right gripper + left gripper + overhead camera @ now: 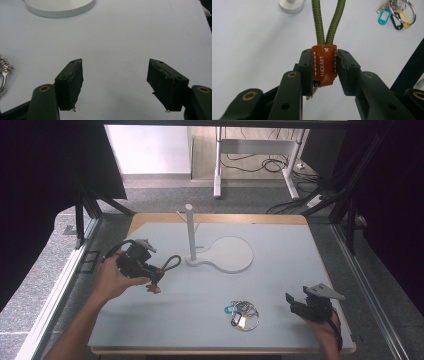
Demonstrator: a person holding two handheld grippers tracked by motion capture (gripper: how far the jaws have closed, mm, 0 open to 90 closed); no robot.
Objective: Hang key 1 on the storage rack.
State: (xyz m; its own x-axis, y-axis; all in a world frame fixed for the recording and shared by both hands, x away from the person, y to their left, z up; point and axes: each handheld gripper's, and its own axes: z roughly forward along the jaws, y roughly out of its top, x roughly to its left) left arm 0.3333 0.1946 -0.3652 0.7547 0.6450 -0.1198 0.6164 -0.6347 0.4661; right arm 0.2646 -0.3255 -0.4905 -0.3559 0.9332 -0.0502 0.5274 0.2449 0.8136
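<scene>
Now leather tab (pixel 324 65) clamped between left claw (pixel 324 71) pads (cord loop (pixel 328 22) ahead).

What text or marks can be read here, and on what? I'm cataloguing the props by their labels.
"HHCKAET", stitched-edge white letters running lengthwise, as best it reads, on the brown leather tab of the green cord loop held in the left gripper.
A small white "x" mark above it on the same tab.
The coloured key tags show no readable writing.
</scene>
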